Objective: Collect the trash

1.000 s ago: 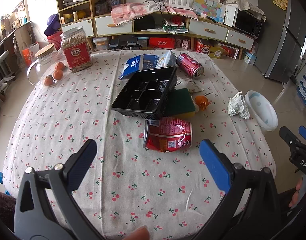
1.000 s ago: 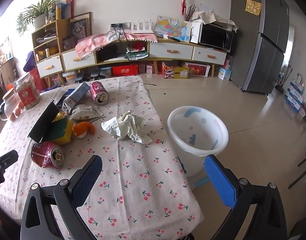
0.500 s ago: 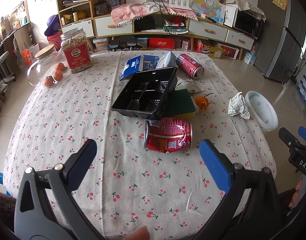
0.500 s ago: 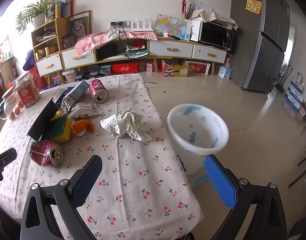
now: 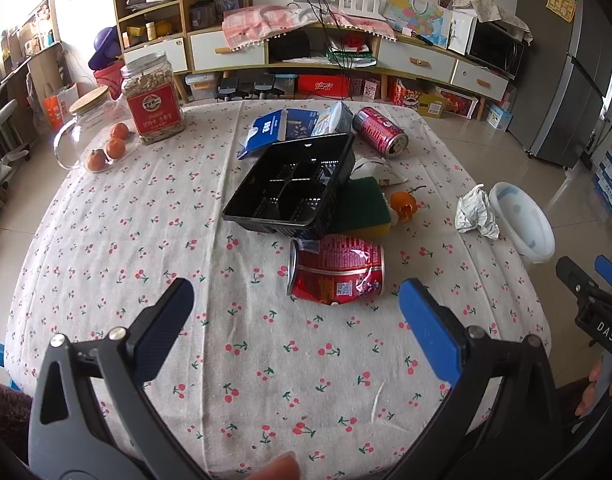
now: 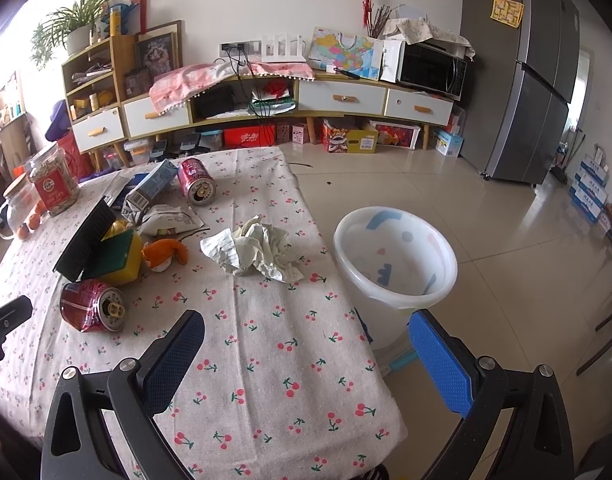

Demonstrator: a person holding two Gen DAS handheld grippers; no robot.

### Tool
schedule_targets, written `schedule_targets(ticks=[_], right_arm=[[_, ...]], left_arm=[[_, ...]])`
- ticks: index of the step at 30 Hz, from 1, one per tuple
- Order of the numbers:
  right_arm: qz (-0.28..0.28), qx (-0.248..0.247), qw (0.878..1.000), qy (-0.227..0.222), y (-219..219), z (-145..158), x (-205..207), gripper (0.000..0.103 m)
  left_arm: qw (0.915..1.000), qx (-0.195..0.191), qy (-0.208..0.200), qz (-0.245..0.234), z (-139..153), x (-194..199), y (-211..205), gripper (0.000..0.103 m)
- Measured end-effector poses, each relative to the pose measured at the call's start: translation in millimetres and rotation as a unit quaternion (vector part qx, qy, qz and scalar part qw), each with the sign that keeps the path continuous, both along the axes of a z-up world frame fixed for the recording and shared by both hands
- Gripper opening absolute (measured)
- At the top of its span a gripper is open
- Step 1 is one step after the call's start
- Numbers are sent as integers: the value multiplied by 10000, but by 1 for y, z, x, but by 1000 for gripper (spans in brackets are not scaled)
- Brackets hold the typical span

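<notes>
Both grippers, left (image 5: 296, 308) and right (image 6: 306, 338), hang released and empty; bin (image 6: 393, 256) sits beside the table edge, likely so trash like the can (image 5: 337, 274) drops in easily

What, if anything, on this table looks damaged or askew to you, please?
The nearest red can lies on its side, dented and creased. The black tray sits tilted, propped on the green-and-yellow sponge instead of flat on the cloth.

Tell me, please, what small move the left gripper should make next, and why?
Probably ease the left gripper forward and down around the crushed red can. Its jaws are open and empty, the can lies on its side straight ahead of them, nearest of the trash, and the white bin waits beside the table.
</notes>
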State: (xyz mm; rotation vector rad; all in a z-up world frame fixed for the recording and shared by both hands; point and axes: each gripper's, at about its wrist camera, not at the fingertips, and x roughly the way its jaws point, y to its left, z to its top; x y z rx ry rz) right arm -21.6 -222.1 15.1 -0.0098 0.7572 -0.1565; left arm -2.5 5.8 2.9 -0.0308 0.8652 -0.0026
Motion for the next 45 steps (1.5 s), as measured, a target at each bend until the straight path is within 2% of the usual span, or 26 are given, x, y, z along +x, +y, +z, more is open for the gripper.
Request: schedule_targets(ticks=[26, 35, 45], right_arm=[[2, -2, 10000, 16, -1, 0, 0, 103], [-25, 26, 10000, 40, -6, -1, -1, 103], [370, 181, 9978, 521, -6, 13, 18, 103]], left_arm=[[9999, -92, 88, -9, -4, 1, 3, 102], [9994, -223, 255, -121, -6, 5, 5, 102], [9965, -247, 547, -588, 4, 26, 12, 102]])
